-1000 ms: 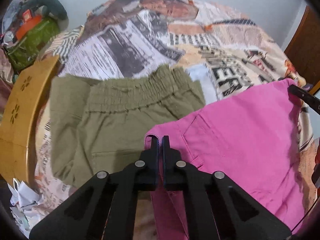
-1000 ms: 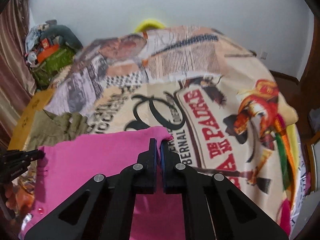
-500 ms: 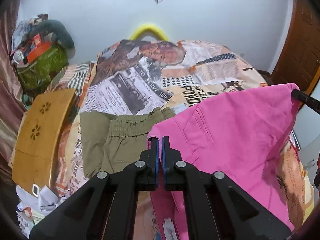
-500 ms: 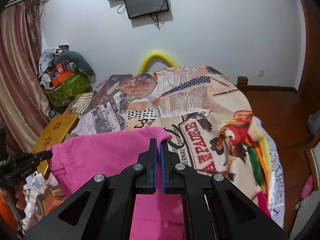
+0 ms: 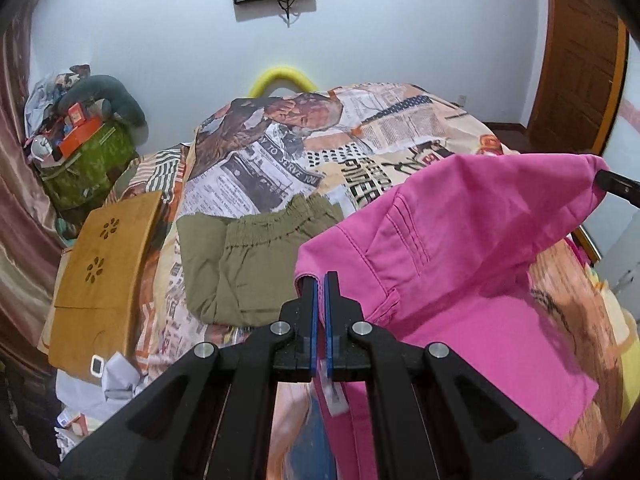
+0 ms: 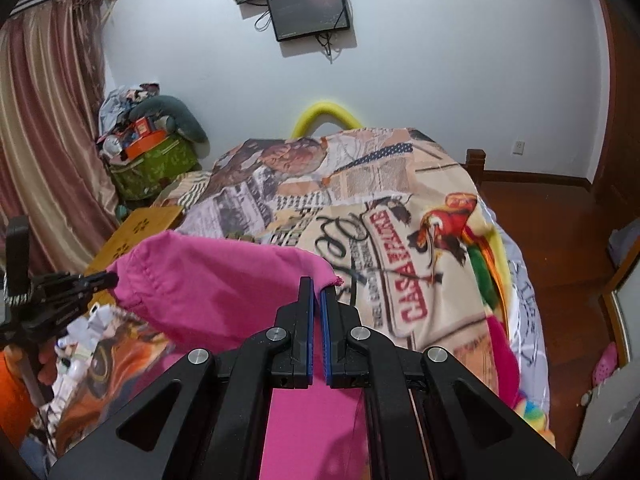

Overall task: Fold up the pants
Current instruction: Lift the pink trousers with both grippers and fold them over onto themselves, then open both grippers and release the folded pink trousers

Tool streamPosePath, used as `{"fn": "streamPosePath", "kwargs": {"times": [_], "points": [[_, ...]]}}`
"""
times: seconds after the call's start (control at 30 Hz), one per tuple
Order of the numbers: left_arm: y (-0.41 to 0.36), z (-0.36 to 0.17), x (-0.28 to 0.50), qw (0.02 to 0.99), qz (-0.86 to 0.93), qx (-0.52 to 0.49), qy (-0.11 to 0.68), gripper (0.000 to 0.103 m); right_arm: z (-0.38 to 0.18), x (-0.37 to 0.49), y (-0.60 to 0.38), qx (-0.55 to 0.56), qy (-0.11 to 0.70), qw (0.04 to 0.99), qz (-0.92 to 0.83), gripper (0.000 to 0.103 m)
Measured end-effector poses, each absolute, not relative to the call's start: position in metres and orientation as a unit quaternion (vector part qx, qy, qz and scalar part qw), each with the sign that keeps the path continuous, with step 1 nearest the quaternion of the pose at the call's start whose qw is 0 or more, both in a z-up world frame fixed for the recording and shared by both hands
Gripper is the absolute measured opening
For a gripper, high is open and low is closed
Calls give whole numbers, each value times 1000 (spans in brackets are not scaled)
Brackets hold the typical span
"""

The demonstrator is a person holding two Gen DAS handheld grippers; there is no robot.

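two grippers, both clamped on one pair of pink pants (image 5: 472, 248) – left gripper (image 5: 320, 280) pinched tight on one waist corner, right gripper (image 6: 316, 286) closed to a thin slit on the other corner. held up off the bed (image 5: 360, 148), waistband stretched between the two, rest of the fabric hanging down toward the printed bedspread. one second garment, an olive pair of pants (image 5: 248, 264), lay flat on the bed just beside the left gripper. one wooden lap table (image 5: 100, 268) sat at the bed's left edge, one yellow headboard arc (image 6: 326, 114) at the far end. two screens (image 6: 308, 10) hung on the wall – one above the other in the right wrist view.
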State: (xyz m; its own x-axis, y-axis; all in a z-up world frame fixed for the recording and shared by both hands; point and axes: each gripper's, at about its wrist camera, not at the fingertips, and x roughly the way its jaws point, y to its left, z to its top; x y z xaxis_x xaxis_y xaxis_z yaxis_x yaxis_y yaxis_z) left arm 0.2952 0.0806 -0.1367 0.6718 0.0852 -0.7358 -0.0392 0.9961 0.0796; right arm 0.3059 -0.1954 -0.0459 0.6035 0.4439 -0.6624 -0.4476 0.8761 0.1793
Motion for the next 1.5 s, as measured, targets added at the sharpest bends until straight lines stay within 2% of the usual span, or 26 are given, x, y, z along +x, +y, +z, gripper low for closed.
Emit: {"fn": "streamPosePath", "kwargs": {"times": [0.4, 0.67, 0.87, 0.93, 1.03, 1.1, 1.23, 1.3, 1.4, 1.43, 1.5], "points": [[68, -148, 233, 906, 10, 35, 423, 2, -66, 234, -226, 16, 390, 889, 240, 3], [59, -184, 199, 889, -5, 47, 456, 3, -108, 194, -234, -7, 423, 881, 213, 3], [63, -205, 183, 878, -14, 49, 475, 3, -131, 176, -244, 19, 456, 868, 198, 3], [64, -209, 178, 876, -13, 51, 479, 7, -132, 169, -244, 8, 453, 872, 189, 3], [65, -216, 173, 871, -4, 60, 488, 18, -129, 161, -245, 3, 450, 875, 181, 3], [68, -217, 169, 870, 2, 62, 489, 28, -124, 157, -246, 2, 444, 878, 178, 3], [75, -210, 160, 878, 32, 64, 474, 41, -117, 150, -247, 0, 435, 885, 164, 6], [79, -203, 154, 883, 42, 54, 465, 53, -116, 148, -247, 9, 437, 883, 169, 7], [79, -189, 150, 890, 36, 45, 452, 56, -114, 147, -238, 7, 440, 879, 181, 8], [77, -185, 150, 892, 33, 46, 448, 57, -111, 146, -234, 5, 439, 879, 186, 13], [71, -175, 149, 897, 21, 47, 439, 66, -106, 144, -226, 2, 433, 879, 200, 31]]}}
